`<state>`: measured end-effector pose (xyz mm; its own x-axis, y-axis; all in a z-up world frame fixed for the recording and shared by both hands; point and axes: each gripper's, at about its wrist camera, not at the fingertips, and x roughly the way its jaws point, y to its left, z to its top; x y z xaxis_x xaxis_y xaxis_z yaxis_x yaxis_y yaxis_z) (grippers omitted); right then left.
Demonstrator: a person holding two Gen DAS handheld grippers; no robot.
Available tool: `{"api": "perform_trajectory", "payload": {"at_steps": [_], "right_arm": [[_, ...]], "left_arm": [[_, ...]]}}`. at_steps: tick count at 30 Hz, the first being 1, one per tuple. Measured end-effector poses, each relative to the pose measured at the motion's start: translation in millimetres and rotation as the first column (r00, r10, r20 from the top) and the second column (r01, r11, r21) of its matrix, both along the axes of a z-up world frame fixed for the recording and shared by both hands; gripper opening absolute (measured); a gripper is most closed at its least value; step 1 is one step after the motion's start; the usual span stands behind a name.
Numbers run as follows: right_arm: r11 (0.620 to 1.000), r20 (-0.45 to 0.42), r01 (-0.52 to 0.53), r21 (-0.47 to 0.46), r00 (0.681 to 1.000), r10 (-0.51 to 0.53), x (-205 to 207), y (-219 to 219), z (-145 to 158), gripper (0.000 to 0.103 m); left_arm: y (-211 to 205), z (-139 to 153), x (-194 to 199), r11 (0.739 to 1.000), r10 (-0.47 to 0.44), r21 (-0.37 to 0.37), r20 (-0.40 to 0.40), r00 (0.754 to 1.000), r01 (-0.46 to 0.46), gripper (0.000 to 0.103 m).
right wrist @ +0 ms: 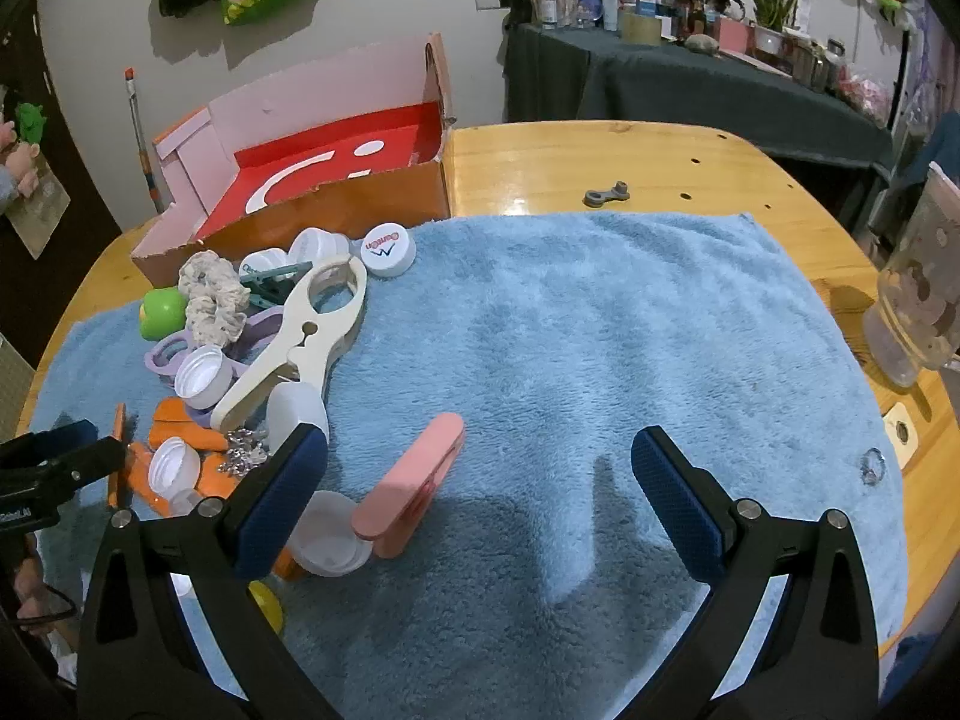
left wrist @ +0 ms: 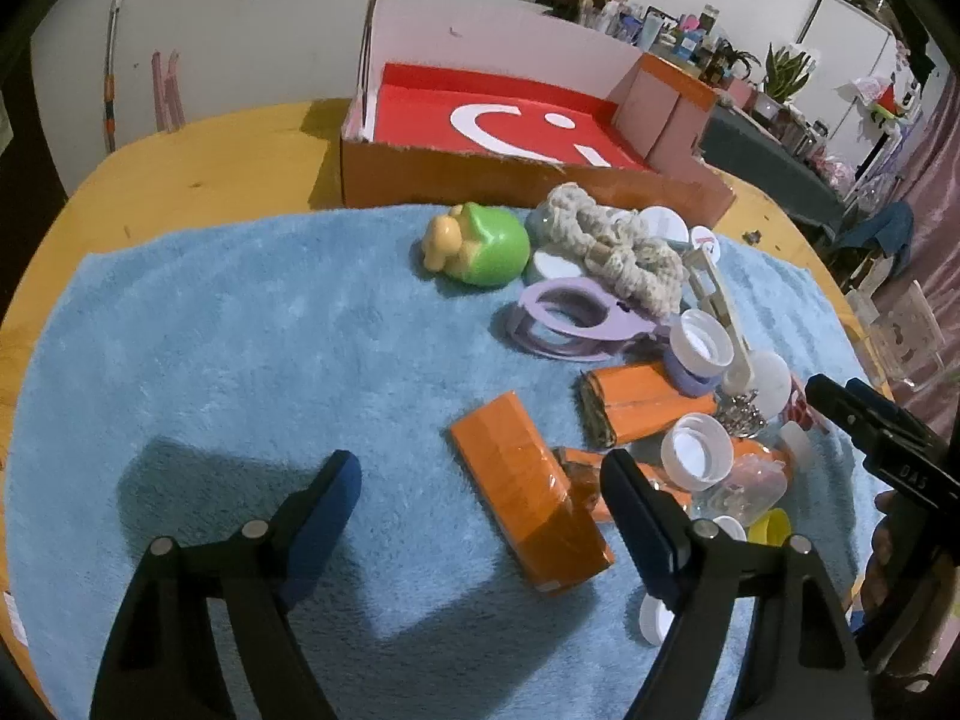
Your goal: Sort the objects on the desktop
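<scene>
In the left wrist view, the left gripper (left wrist: 480,516) is hanging wide and empty over the blue towel (left wrist: 210,348), with an orange block (left wrist: 531,495) lying between its fingers but untouched. By my reading a pick is just being lined up — the next move calls for lowering and closing on that block, then carrying it to the red-lined cardboard box (left wrist: 480,120) at twelve o'clock. The rest of the clutter, a green toy (left wrist: 480,243), purple scissors (left wrist: 576,315) and white bottle caps (left wrist: 696,450), is piling up at two to three o'clock.

In the right wrist view, the right gripper (right wrist: 480,474) is also gaping at its widest, holding nothing. A pink clip (right wrist: 414,480) is lying on the towel just inside its left finger — glossy, rounded, resting against a white lid (right wrist: 330,534). The heap is sitting at nine to ten o'clock, the box at eleven on the wooden tabletop (right wrist: 600,162).
</scene>
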<state>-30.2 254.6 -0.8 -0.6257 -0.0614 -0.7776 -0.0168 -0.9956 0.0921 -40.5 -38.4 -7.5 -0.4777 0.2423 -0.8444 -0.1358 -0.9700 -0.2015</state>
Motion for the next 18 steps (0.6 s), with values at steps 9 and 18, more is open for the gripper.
{"api": "perform_trajectory", "payload": {"at_steps": [9, 18], "right_arm": [[0.999, 0.006, 0.003, 0.034, 1.000, -0.003, -0.3, -2.3, -1.5, 0.103], [0.998, 0.028, -0.012, 0.061, 1.000, 0.010, -3.4, -6.3, -7.7, 0.089]], "left_arm": [[1.7, -0.4, -1.8, 1.000, -0.001, -0.024, -0.003, 1.000, 0.001, 0.081], [4.7, -0.1, -4.9, 0.999, -0.013, -0.041, -0.009, 1.000, 0.013, 0.078]]}}
